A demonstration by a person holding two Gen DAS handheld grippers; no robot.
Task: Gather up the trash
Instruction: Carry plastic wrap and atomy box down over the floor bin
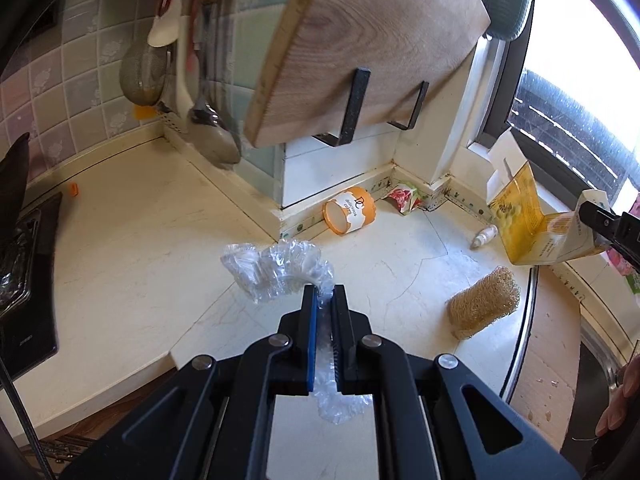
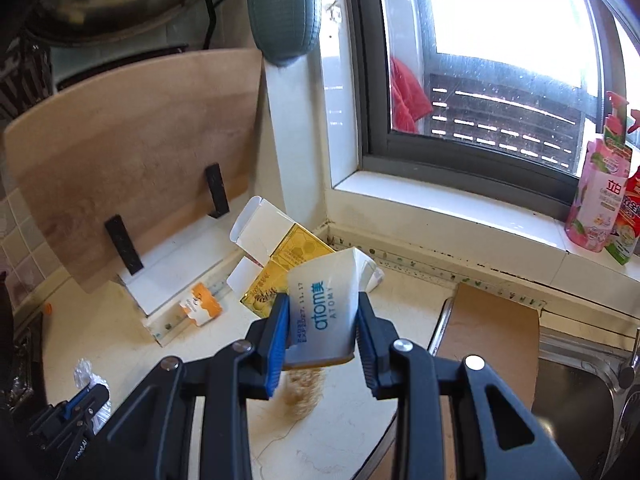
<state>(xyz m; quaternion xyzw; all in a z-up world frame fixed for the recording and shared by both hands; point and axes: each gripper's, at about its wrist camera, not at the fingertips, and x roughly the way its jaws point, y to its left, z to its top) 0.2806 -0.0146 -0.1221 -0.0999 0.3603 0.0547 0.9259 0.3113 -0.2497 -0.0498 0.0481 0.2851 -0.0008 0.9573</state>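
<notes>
My left gripper (image 1: 323, 292) is shut on a crumpled clear plastic wrap (image 1: 272, 268), held a little above the white counter (image 1: 140, 248). In the right wrist view my right gripper (image 2: 322, 308) is shut on a white "atomy" tube (image 2: 324, 292), lifted off the counter. Behind the tube lies an opened yellow carton (image 2: 288, 256). An orange-and-white paper cup (image 1: 350, 210) lies on its side by the wall, with a floral wrapper (image 1: 404, 198) in the corner and a small white bottle (image 1: 484, 236) near the carton.
A loofah sponge (image 1: 484, 300) lies on the counter near the sink edge. A wooden cutting board (image 1: 360, 48) leans in black brackets against the wall. A steel sink (image 2: 580, 380) with a board (image 2: 492, 332) across it sits right. Detergent bottles (image 2: 600, 200) stand on the sill.
</notes>
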